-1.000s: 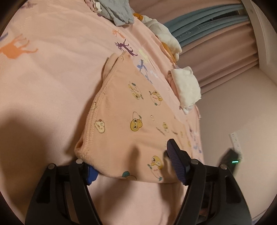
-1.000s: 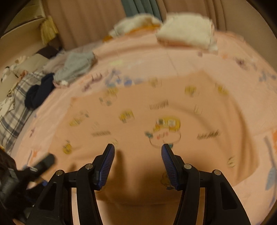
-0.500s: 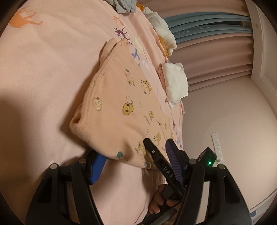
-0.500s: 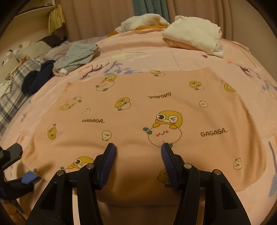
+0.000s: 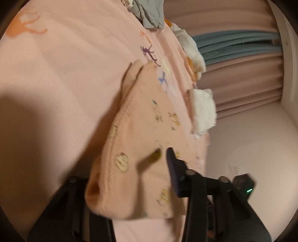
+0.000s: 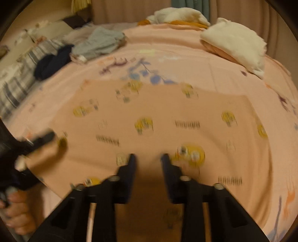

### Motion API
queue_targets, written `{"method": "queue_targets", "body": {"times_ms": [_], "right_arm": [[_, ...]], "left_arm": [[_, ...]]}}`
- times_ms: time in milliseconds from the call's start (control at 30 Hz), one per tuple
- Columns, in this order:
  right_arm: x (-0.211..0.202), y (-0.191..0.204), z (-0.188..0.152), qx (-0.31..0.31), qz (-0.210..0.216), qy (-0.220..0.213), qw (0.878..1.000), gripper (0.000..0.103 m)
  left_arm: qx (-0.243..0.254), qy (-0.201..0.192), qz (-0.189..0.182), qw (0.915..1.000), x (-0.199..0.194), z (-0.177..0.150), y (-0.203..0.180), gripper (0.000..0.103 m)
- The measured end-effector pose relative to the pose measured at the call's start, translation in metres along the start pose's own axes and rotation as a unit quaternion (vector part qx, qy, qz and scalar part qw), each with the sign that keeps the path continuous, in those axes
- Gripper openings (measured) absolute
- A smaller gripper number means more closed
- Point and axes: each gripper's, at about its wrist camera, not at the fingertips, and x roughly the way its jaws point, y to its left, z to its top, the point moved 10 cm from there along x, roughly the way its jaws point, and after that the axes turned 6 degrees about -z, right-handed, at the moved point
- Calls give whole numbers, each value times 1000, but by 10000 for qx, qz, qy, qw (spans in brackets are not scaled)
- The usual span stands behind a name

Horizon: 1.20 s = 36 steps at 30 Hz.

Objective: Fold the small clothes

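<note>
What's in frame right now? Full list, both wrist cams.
printed garment: 1, peach with yellow cartoon characters, flat on the bed, near edge between both tools
bedsheet: 1, pink with animal prints, under everything
white folded clothes: 1 stack, cream over peach, far right
white and orange heap: 1, far edge by the curtain
grey garment: 1, crumpled, far left
navy garment: 1, beside the grey one
plaid fabric: 1, left edge
curtain: pink pleated, teal strip
left tool: black, closing on garment's corner
right tool: black, closing over garment's edge
hand: 1, bottom left
</note>
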Motion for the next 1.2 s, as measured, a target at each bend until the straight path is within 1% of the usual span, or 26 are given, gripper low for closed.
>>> {"method": "queue_targets", "body": {"times_ms": [67,100,167,233,300,400,500,633,900,1200], "right_arm": [[7,-7,3,289,385,-20,9988,22],[13,-10,0,468,538,-13,9975,18],[16,-16,-5,717,859,-199,9935,16],[13,-18,-10,885,1079,-203,9900,15],[11,-15,-13,804,1054,-188,9910,15],[8,-8,-17,561,818,-300,9946,15],[10,-6,-14,443,638,-323,9965,15],[13,-13,-11,727,735,-280,9942,15],[13,-12,-11,720,780,-287,9939,15],[14,-12,-10,726,816,-282,9936,15]], "left_arm": [[389,-44,232,9990,3,-2,-2,31],[553,-65,294,9980,4,-3,-2,32],[711,-153,316,9969,6,-3,-1,31],[771,-201,299,9964,6,-2,2,30],[828,-269,338,9956,5,-2,6,28],[896,-336,333,9949,7,-2,7,26],[860,-374,252,9953,9,0,7,25],[872,-422,305,9948,9,1,9,23],[922,-509,322,9939,8,2,7,23],[943,-510,347,9936,8,2,7,22]]}}
